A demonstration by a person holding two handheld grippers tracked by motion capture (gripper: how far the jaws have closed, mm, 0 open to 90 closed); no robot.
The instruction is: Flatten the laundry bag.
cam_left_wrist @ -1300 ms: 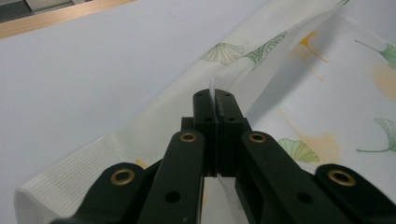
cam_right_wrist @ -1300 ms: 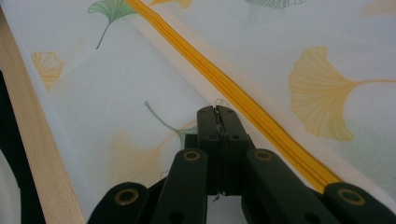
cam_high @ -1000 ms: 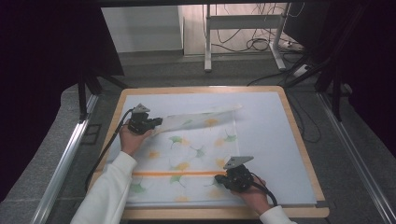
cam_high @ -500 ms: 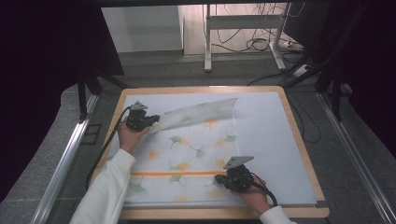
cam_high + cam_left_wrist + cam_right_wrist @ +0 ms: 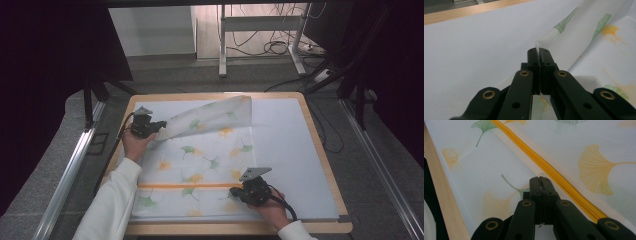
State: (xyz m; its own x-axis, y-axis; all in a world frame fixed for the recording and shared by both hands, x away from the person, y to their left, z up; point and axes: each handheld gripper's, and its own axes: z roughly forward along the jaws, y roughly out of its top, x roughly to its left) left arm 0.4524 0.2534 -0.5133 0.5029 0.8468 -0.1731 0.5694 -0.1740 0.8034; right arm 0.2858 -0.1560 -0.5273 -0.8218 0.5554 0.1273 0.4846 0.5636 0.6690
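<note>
one mesh bag [image 5: 200, 165], two grippers [image 5: 148, 126], one table [image 5: 320, 150]

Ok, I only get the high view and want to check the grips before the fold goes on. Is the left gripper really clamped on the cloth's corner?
Observer: Yes. In the left gripper view the left gripper is shut with the edge of the mesh cloth pinched between its jaws.
Operator: And the right one, has it got fabric too?
Observer: The right gripper is shut, with what looks like a thin bit of the cloth between the jaws, though it is hard to be sure.
Operator: Where is it relative to the orange stripe?
Observer: That stripe is a yellow zipper, and the gripper's tips sit just beside it, on the side toward the wooden table edge.
</note>
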